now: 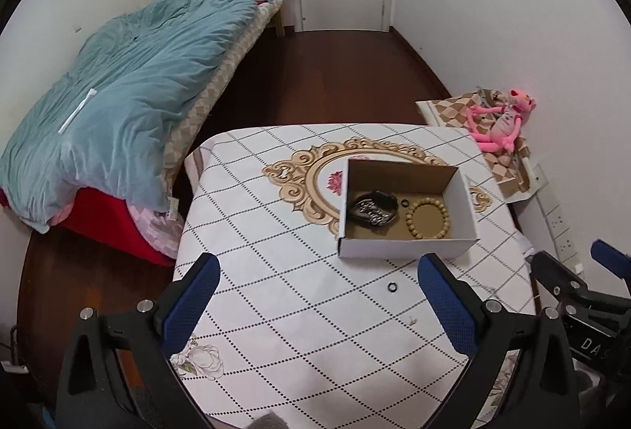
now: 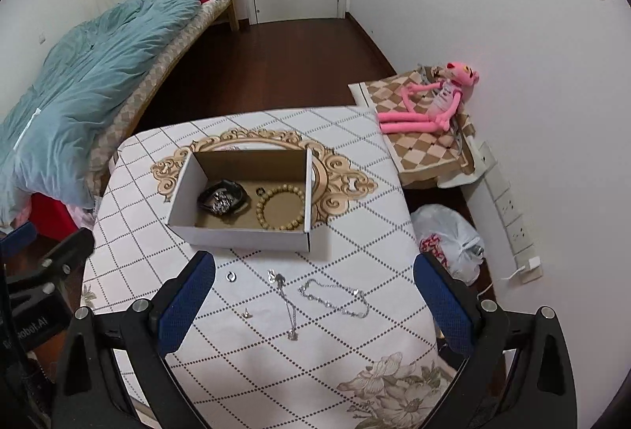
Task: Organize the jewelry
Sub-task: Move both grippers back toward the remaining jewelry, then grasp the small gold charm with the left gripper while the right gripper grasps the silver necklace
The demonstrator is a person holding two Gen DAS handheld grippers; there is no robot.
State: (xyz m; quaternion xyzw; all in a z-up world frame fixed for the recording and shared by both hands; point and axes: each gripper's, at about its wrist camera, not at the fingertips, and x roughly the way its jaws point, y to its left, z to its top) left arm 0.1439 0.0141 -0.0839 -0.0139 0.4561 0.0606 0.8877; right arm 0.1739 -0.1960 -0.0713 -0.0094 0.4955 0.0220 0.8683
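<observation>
A: Start nearest. The right gripper (image 2: pixel 314 304) hangs over the near part of the table (image 2: pixel 276 369) with its blue pads spread wide and nothing between them. The left gripper (image 1: pixel 318 304) is spread the same way, also empty.

B: And what lies under the right one?

A: A thin pendant chain (image 2: pixel 286 304) running near to far, a silver link bracelet (image 2: pixel 335 298) just to its right, a tiny stud (image 2: pixel 247 313) to the left, and a small ring (image 2: pixel 231 276) a little farther off. All of it is loose on the cloth, apart from each other.

B: The ring shows from the left side too?

A: Yes, the ring (image 1: pixel 391 287) sits between the left pads' line and the box. Beyond it stands the cardboard box (image 2: pixel 236 233), open on top. Inside are a dark watch (image 2: pixel 224 198) on the left, a second small ring (image 2: pixel 260 190) in the middle, and a wooden bead bracelet (image 2: pixel 280 207) on the right.

B: So which goes next?

A: My guess is the pendant chain or the link bracelet (both lie right between the right pads). I'd come straight down, close across a bunched part rather than a single strand, then lift high enough that the trailing end clears the near wall of the box.

B: And risks?

A: A thin chain may slip from flat pads or drag its neighbour along.
</observation>
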